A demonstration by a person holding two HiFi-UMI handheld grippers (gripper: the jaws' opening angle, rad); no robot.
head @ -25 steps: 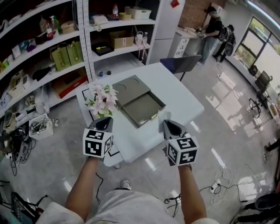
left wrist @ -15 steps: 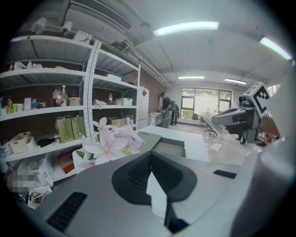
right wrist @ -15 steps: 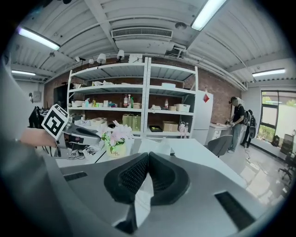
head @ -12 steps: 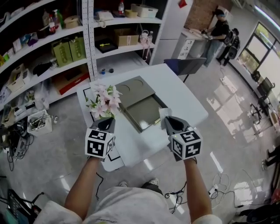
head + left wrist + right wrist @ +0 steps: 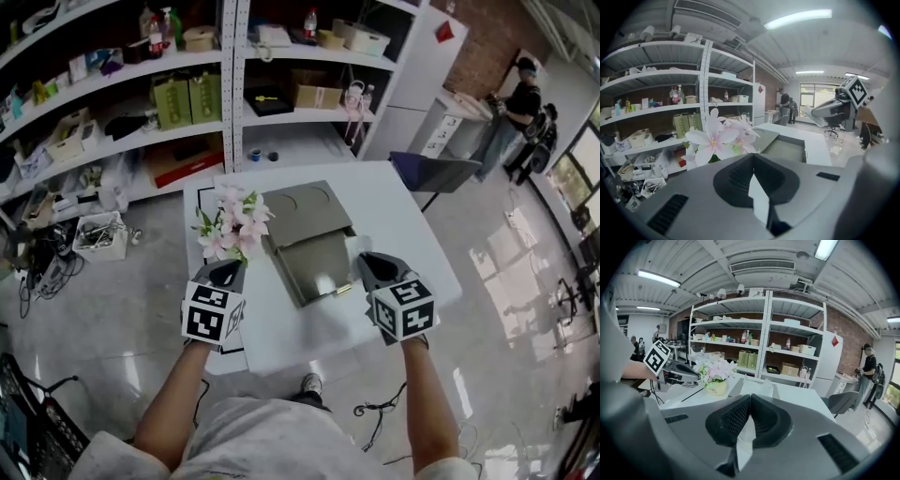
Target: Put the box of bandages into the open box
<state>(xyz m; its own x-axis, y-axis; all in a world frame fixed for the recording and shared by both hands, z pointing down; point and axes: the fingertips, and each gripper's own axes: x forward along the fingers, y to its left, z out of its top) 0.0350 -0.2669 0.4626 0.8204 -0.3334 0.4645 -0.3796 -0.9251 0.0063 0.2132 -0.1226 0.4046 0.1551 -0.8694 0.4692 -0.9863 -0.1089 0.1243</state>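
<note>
You hold both grippers over the near edge of the table [image 5: 398,220], well apart from each other. Your left gripper [image 5: 225,268] has its jaws pressed together at the tips with nothing between them, and your right gripper [image 5: 371,263] is the same.

The box [image 5: 305,258] lies open in the middle of the table, between the two grippers and a little beyond them. Its lid is laid back on the far side.

The flowers [image 5: 234,220] stand just past your left gripper, beside the box's left edge.

A small white pack [image 5: 354,247] sits just ahead of your right gripper, at the box's right edge and outside the box. You cannot tell from here whether it is the bandages.

Shelves [image 5: 187,94] stand behind the table.
</note>
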